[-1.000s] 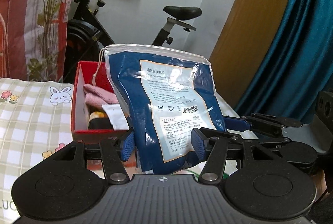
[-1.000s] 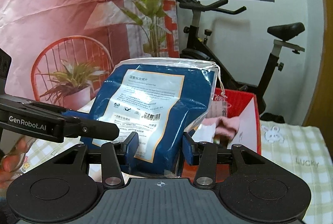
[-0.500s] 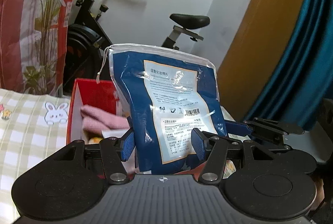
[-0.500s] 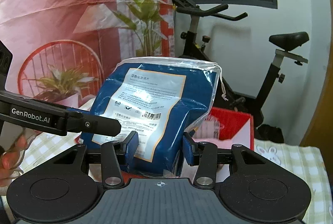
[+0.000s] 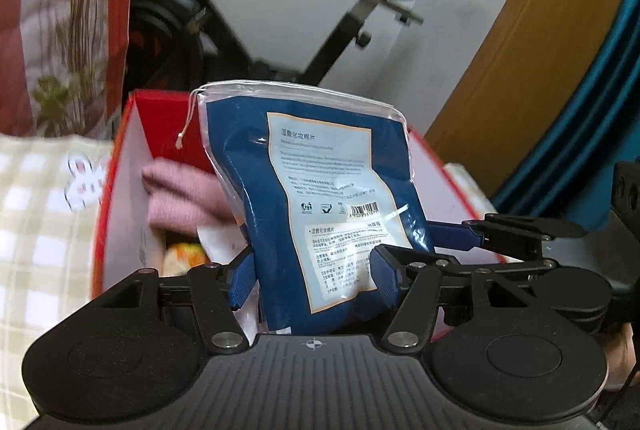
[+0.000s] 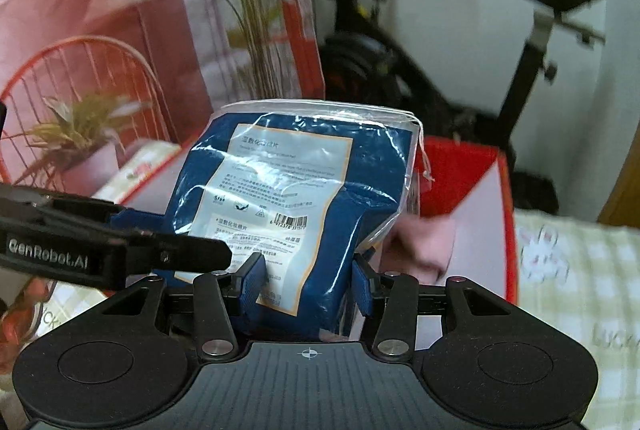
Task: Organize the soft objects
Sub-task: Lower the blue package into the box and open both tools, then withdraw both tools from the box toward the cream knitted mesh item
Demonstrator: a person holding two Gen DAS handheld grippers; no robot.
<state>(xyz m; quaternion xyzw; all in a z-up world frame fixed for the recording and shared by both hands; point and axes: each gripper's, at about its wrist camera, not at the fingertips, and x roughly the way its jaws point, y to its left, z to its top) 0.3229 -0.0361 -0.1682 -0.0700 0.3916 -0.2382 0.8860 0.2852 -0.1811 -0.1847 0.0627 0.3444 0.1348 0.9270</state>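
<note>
Both grippers are shut on one blue cotton-pad pouch (image 5: 320, 190), held upright by its lower end. My left gripper (image 5: 314, 276) pinches it between blue pads, and my right gripper (image 6: 308, 282) does the same on the pouch (image 6: 296, 190) from the other side. The pouch hangs over the open red box (image 5: 120, 190), which also shows in the right wrist view (image 6: 504, 214). Inside the box lie a folded pink cloth (image 5: 180, 194), a white packet and something yellow-orange (image 5: 182, 256). Each gripper shows in the other's view as a black arm.
The box stands on a green-and-white checked cloth with rabbit prints (image 5: 36, 230). An exercise bike (image 6: 400, 70) stands behind the table. A pink backdrop with plants (image 6: 100, 30) is at the left, and a teal curtain (image 5: 580, 110) at the right.
Both grippers moved forward and down with the pouch. The red box now looms closer and the pouch's lower end is over the box opening.
</note>
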